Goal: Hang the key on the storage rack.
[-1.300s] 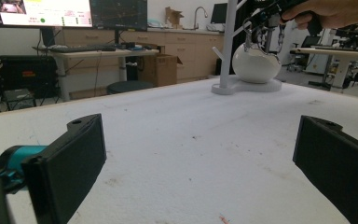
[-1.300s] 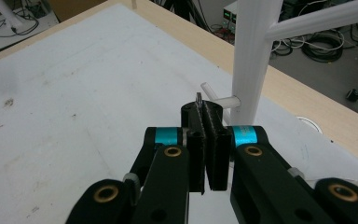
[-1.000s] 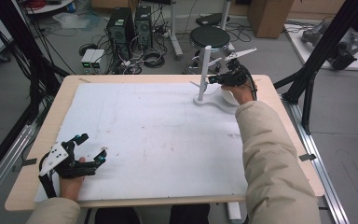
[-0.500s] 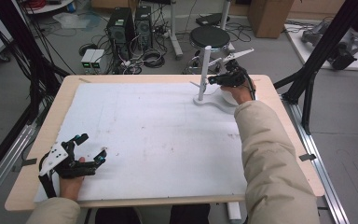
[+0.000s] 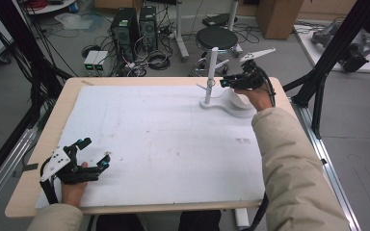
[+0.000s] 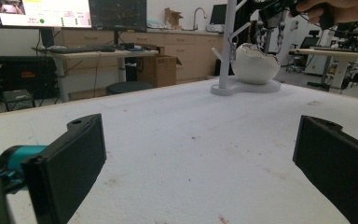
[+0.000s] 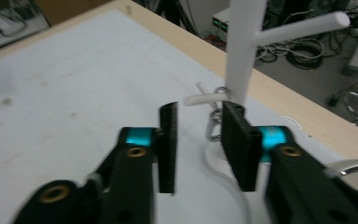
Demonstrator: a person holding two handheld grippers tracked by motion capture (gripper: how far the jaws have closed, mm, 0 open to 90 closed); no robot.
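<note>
- The white stand is standing near the worktop's far right corner, its post's long axis running straight up from a flat base, with short pegs angling up and outward from the post.
- A small metal carabiner is hanging on a low peg of the stand; its long axis is pointing down toward the base, and in the right gripper view it is lying just beyond the jaw tips.
- The right gripper is hovering just beside the post, aiming across the worktop toward the left edge; its jaws have just been opening and are now standing narrowly apart, with nothing pressed between the pads.
- A white rounded bowl-like object is sitting on the stand's base, on the side toward the right edge, beneath the right gripper as seen from the left gripper view.
- The left gripper is resting near the worktop's near left corner, jaws spread wide and holding nothing, pointing toward the far right corner.
</note>
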